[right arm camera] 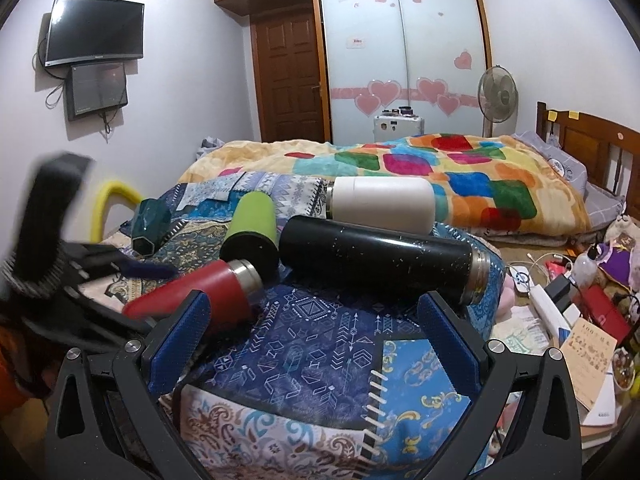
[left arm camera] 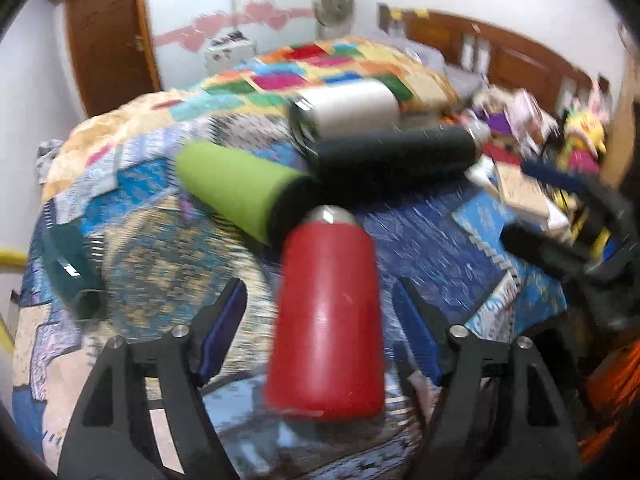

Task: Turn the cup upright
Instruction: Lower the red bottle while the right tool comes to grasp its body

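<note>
A red cup (left arm camera: pixel 328 320) lies on its side on the patterned cloth, its steel neck pointing away from me. My left gripper (left arm camera: pixel 318 304) is open, its blue pads on either side of the cup with gaps showing. In the right wrist view the red cup (right arm camera: pixel 192 292) lies at the left, with the left gripper (right arm camera: pixel 100 268) blurred beside it. My right gripper (right arm camera: pixel 314 320) is open and empty over the blue cloth, in front of a black flask (right arm camera: pixel 380 260). In the left wrist view the right gripper (left arm camera: pixel 560 248) shows at the far right.
A green cup (left arm camera: pixel 240 188), a black flask (left arm camera: pixel 392 152) and a white cup (left arm camera: pixel 348 110) lie on their sides behind the red one. A dark teal cup (left arm camera: pixel 68 268) lies at the left. A colourful blanket (right arm camera: pixel 440 168) covers the bed behind; clutter (right arm camera: pixel 580 300) lies at the right.
</note>
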The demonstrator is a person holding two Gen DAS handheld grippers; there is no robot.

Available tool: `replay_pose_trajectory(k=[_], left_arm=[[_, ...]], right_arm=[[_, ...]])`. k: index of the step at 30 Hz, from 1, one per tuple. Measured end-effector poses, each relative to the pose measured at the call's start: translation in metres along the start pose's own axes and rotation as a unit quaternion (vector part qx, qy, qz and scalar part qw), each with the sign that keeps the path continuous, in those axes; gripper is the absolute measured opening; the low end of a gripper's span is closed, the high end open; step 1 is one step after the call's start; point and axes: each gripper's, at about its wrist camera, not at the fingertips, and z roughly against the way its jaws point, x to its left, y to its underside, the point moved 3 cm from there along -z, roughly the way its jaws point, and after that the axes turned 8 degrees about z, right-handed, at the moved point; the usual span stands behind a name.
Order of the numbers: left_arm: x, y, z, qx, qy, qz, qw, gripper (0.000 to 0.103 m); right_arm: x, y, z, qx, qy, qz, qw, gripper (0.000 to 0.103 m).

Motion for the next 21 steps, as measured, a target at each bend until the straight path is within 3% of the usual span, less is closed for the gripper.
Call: replay_pose_trajectory(k=[4, 9, 15, 21], left_arm=[[0.039, -0.006, 0.014, -0.02, -0.044, 0.035, 0.9982, 0.084], [0.073, 0.002, 0.003, 0.004, -0.077, 0.049, 0.9958, 0.084], [0.086, 0.017, -0.004, 0.019, -0.056, 0.064, 0.9962, 0.083], [0.074, 0.03, -0.003, 0.028, -0.049, 0.049, 0.9972, 0.083]], right_arm=[[0.005, 0.005, -0.018, 0.021, -0.006, 0.002, 1.0, 0.103], [0.016, 0.012, -0.041, 0.051, -0.021, 0.006, 0.998, 0.103], [0.025, 0.017, -0.054, 0.073, -0.024, 0.022, 0.997, 0.103], [0.022, 0.017, -0.053, 0.084, -0.025, 0.027, 0.996, 0.103]])
